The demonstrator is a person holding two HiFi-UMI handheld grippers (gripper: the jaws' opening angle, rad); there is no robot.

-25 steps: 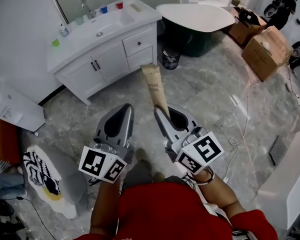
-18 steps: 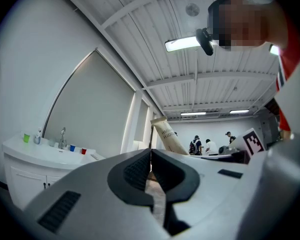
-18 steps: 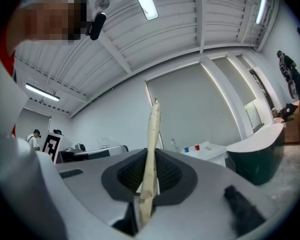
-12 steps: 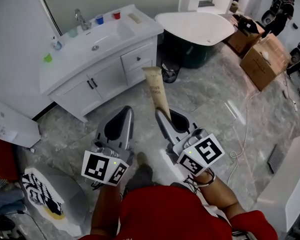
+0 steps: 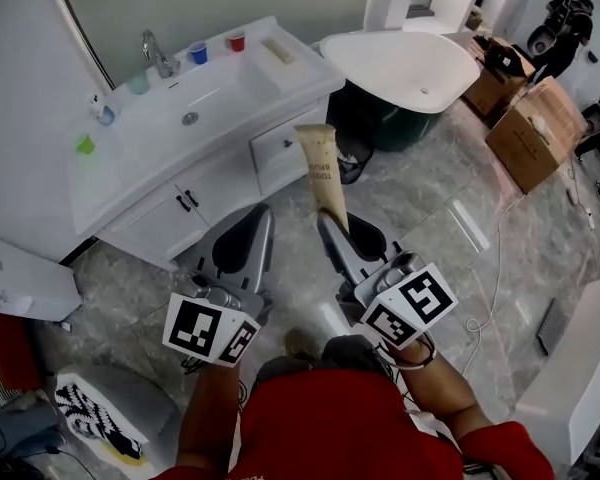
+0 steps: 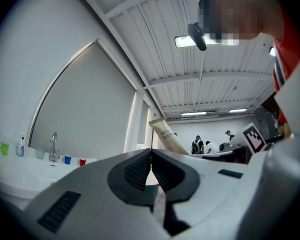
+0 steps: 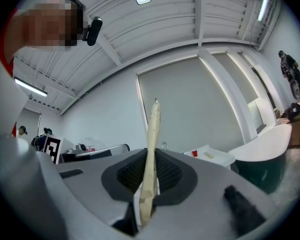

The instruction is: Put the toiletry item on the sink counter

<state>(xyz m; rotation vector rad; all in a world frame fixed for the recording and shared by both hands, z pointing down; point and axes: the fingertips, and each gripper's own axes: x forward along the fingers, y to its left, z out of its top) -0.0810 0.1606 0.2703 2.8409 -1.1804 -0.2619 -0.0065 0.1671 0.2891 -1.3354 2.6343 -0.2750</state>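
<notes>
A beige toiletry tube point(image 5: 320, 171) sticks up out of my right gripper point(image 5: 332, 224), which is shut on its lower end. The right gripper view shows the tube point(image 7: 151, 149) edge-on, pinched between the ribbed pads point(image 7: 166, 173). My left gripper point(image 5: 260, 214) is alongside to the left, shut and empty; its jaws meet at the tips in the left gripper view point(image 6: 150, 157), where the tube point(image 6: 167, 136) shows beyond them. The white sink counter point(image 5: 120, 158) stands ahead and to the left of both grippers, which are over the floor in front of its cabinet.
On the counter are a faucet point(image 5: 155, 53), a blue cup point(image 5: 198, 53), a red cup point(image 5: 237, 41), a soap bar point(image 5: 278, 50) and a green cup point(image 5: 85, 145). A white bathtub point(image 5: 410, 63) is ahead right; cardboard boxes point(image 5: 535, 118) and a floor cable point(image 5: 485, 268) lie further right.
Both grippers have travelled together toward the sink cabinet, which now lies closer in the head view. The tube stays clamped in the right gripper.
</notes>
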